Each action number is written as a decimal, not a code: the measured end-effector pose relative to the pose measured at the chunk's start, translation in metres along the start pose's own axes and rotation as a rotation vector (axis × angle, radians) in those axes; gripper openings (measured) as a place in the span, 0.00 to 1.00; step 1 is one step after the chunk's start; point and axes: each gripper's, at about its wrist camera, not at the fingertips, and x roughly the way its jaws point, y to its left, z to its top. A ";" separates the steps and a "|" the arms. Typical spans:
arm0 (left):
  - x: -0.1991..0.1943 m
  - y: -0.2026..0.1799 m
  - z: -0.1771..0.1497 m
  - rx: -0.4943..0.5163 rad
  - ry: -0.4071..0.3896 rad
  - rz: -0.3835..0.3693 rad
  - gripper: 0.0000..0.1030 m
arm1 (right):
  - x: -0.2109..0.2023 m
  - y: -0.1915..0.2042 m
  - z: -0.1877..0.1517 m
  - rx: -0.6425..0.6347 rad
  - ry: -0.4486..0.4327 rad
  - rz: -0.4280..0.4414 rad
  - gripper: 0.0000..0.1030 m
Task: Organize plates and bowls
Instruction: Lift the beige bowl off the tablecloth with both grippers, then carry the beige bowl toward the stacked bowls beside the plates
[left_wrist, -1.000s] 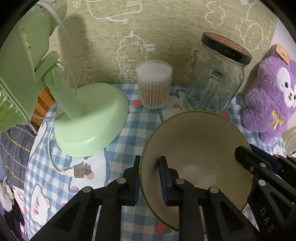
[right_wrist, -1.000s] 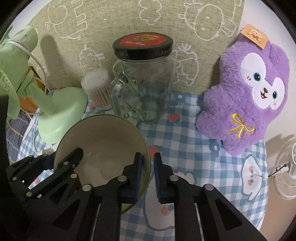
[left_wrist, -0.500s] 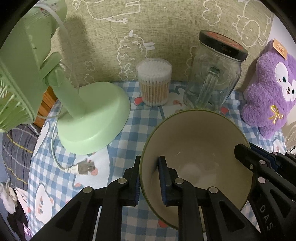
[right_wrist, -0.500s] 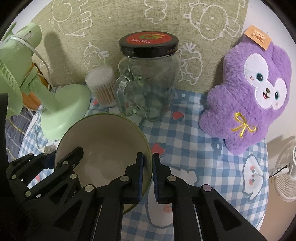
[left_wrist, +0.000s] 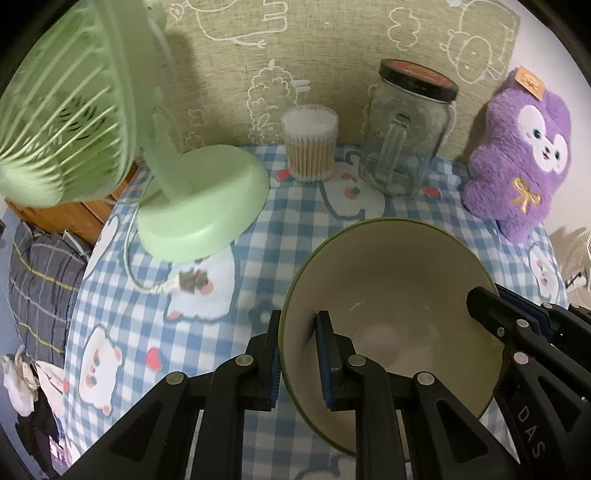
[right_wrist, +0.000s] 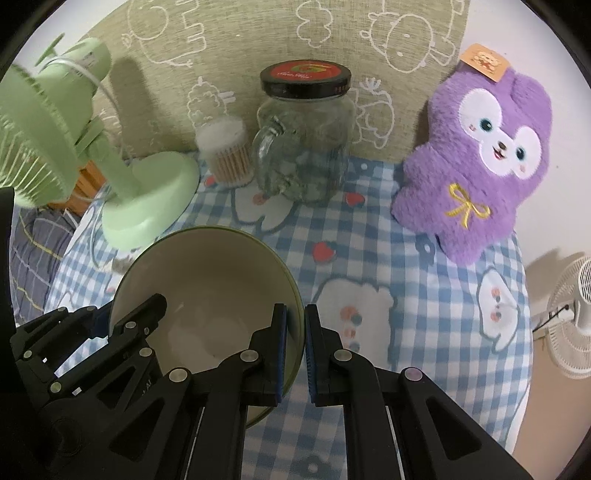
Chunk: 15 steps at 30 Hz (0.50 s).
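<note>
A cream bowl with a green rim (left_wrist: 391, 295) is held up over the blue checked tablecloth (left_wrist: 155, 314). My left gripper (left_wrist: 297, 328) is shut on the bowl's left rim, one finger inside and one outside. My right gripper (right_wrist: 293, 325) is shut on the bowl's right rim (right_wrist: 207, 280) the same way. Each gripper shows in the other's view, at the opposite side of the bowl. The bowl is empty inside. No plate is in view.
A green desk fan (left_wrist: 199, 195) stands at the left with its plug (left_wrist: 192, 282) on the cloth. A cotton swab tub (left_wrist: 310, 144), a lidded glass jar (left_wrist: 406, 129) and a purple plush toy (left_wrist: 517, 155) line the back wall. A white fan (right_wrist: 572, 314) stands beyond the right edge.
Both grippers have pulled back and up from the back wall with the bowl held between them. The fan, jar and plush now look farther away.
</note>
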 end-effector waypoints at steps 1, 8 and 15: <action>-0.003 0.001 -0.004 0.000 0.001 -0.001 0.14 | -0.004 0.002 -0.005 0.003 -0.001 0.000 0.12; -0.024 0.005 -0.035 0.006 -0.003 -0.002 0.13 | -0.024 0.010 -0.037 0.019 0.011 0.003 0.12; -0.040 0.013 -0.064 0.000 0.013 -0.014 0.12 | -0.039 0.020 -0.064 0.025 0.025 -0.001 0.12</action>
